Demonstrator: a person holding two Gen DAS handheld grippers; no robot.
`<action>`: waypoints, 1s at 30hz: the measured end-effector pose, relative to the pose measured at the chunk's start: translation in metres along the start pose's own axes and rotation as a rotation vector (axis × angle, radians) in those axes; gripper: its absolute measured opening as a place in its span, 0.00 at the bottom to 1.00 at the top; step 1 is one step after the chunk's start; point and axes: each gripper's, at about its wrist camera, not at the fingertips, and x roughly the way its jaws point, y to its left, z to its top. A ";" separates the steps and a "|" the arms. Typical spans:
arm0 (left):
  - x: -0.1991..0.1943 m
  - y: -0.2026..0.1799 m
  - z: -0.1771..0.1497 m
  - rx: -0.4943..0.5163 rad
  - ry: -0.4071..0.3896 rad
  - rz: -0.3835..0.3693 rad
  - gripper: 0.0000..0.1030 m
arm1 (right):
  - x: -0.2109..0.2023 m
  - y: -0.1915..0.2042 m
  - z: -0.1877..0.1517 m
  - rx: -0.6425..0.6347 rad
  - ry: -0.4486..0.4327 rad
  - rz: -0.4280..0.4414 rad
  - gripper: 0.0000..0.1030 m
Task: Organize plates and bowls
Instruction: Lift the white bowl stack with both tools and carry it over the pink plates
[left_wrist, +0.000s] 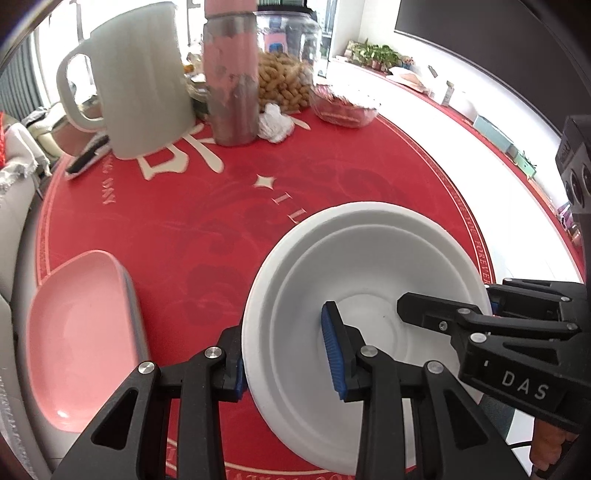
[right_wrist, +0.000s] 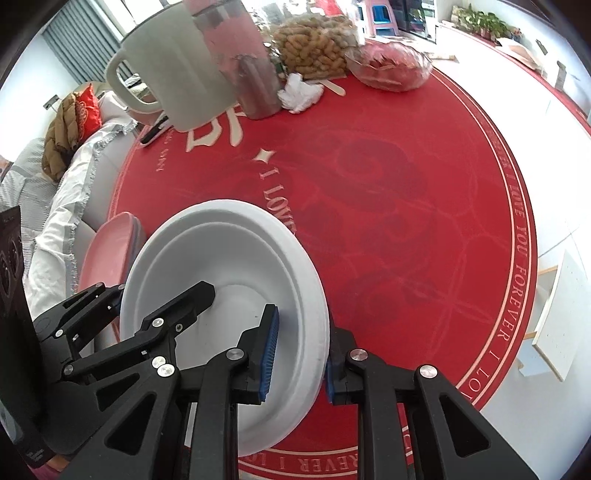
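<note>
A white bowl (left_wrist: 369, 266) stands on the red round table mat (left_wrist: 221, 206). My left gripper (left_wrist: 288, 354) straddles its left rim, one blue pad inside and one outside, with gaps beside the rim. My right gripper (right_wrist: 299, 354) straddles the right rim of the same bowl (right_wrist: 221, 251) in the same way. Each gripper shows in the other's view, the right gripper (left_wrist: 480, 325) in the left wrist view and the left gripper (right_wrist: 140, 314) in the right wrist view. A pink plate stack (left_wrist: 81, 332) lies to the left; it also shows in the right wrist view (right_wrist: 110, 251).
At the far side stand a pale green jug (left_wrist: 140, 81), a pink tumbler (left_wrist: 232, 74), a jar of peanuts (left_wrist: 284, 77), crumpled tissue (left_wrist: 273, 122) and a clear bowl of snacks (left_wrist: 343, 107). A remote (left_wrist: 88, 157) lies by the jug. A sofa (right_wrist: 55, 177) borders the table's left.
</note>
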 end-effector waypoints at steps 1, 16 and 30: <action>-0.003 0.004 0.001 -0.003 -0.006 0.005 0.36 | -0.001 0.006 0.002 -0.007 -0.004 0.002 0.22; -0.050 0.072 0.001 -0.103 -0.097 0.063 0.37 | -0.009 0.089 0.027 -0.147 -0.038 0.005 0.23; -0.082 0.146 -0.011 -0.215 -0.164 0.158 0.37 | 0.003 0.173 0.039 -0.268 -0.031 0.054 0.23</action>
